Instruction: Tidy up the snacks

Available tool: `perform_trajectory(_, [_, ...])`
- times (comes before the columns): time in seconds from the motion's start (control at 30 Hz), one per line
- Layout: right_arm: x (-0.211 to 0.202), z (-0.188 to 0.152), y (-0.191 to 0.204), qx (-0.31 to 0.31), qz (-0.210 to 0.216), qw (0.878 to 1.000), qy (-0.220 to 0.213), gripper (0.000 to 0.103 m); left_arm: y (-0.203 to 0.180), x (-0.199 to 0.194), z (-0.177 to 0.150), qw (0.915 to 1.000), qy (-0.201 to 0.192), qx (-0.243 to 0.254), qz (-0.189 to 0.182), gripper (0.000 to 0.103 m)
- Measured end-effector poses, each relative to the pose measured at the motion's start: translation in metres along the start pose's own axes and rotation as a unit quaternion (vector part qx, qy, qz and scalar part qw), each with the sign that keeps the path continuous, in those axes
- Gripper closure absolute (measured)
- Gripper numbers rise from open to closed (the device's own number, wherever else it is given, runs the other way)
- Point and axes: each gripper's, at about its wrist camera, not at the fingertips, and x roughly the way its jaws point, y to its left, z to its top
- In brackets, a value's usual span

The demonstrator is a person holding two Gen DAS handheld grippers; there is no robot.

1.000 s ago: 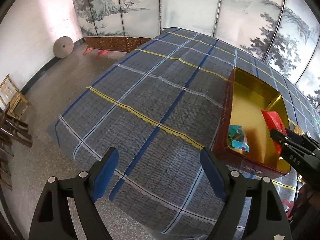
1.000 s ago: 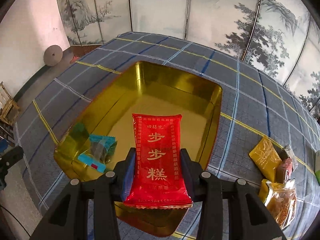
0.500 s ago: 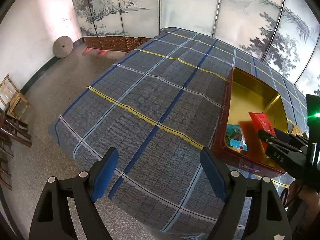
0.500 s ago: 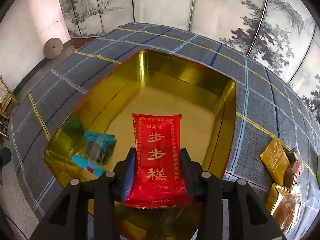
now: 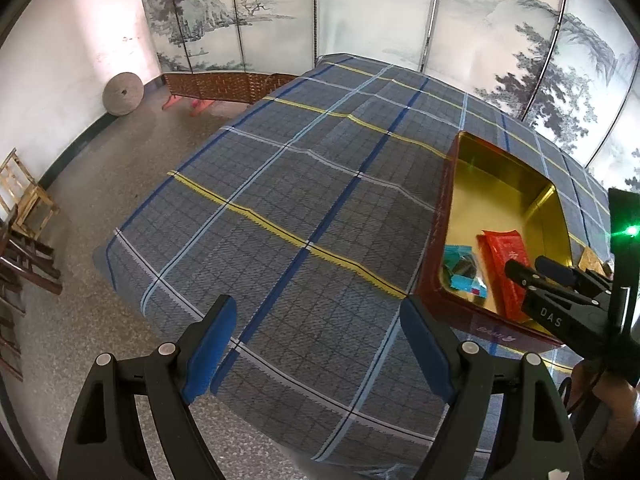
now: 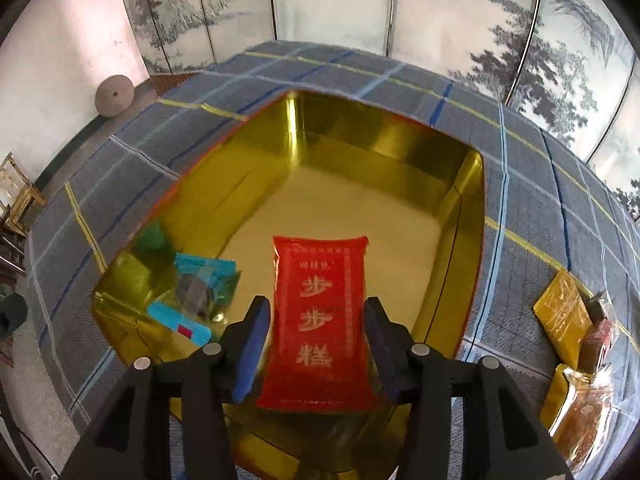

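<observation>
A gold-lined tin (image 6: 360, 136) with red outer walls (image 5: 432, 272) stands on the plaid tablecloth. A red snack packet (image 6: 320, 320) with gold characters lies inside it, next to a teal packet (image 6: 200, 300). My right gripper (image 6: 316, 308) straddles the red packet with its jaws opening, and a small gap shows between each blue pad and the packet's edges. In the left wrist view the right gripper (image 5: 527, 266) reaches into the tin over the red packet (image 5: 500, 252) and the teal packet (image 5: 464, 268). My left gripper (image 5: 316, 306) hangs open over the tablecloth's near edge, with nothing between its fingers.
Right of the tin lie a yellow packet (image 6: 564, 316), a dark red one (image 6: 600, 336) and a clear bag of brown snacks (image 6: 580, 416). The table's edge (image 5: 132, 248) drops to a stone floor at the left. Wooden chairs (image 5: 24, 208) and a round stone (image 5: 122, 94) stand by the wall.
The right gripper has sunk toward the tin's floor and its jaws have widened, letting go of the red packet, which now rests in the tin. The left gripper has stayed still.
</observation>
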Motion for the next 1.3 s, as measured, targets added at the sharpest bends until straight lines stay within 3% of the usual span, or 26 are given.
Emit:
perform_trajectory(0.33, [-0.057, -0.004, -0.029, 0.011, 0.03, 0.998, -0.061, 0.049, -0.036, -0.013, 0.001, 0.9993, -0.014, 0.025, -0.025, 0.023])
perform_trajectory(0.63, [-0.103, -0.043, -0.123, 0.054, -0.031, 0.995, -0.083, 0.049, -0.099, -0.019, -0.005, 0.9946, -0.014, 0.079, -0.066, 0.023])
perform_trajectory(0.93, [-0.111, -0.098, -0.221, 0.09, -0.1, 0.99, -0.044, 0.049, -0.166, -0.02, -0.019, 0.9853, 0.003, 0.135, -0.105, 0.023])
perform_trajectory(1.3, [-0.081, -0.125, -0.251, 0.099, -0.068, 0.993, -0.004, 0.049, -0.217, -0.019, -0.04, 0.9759, 0.023, 0.181, -0.12, 0.023])
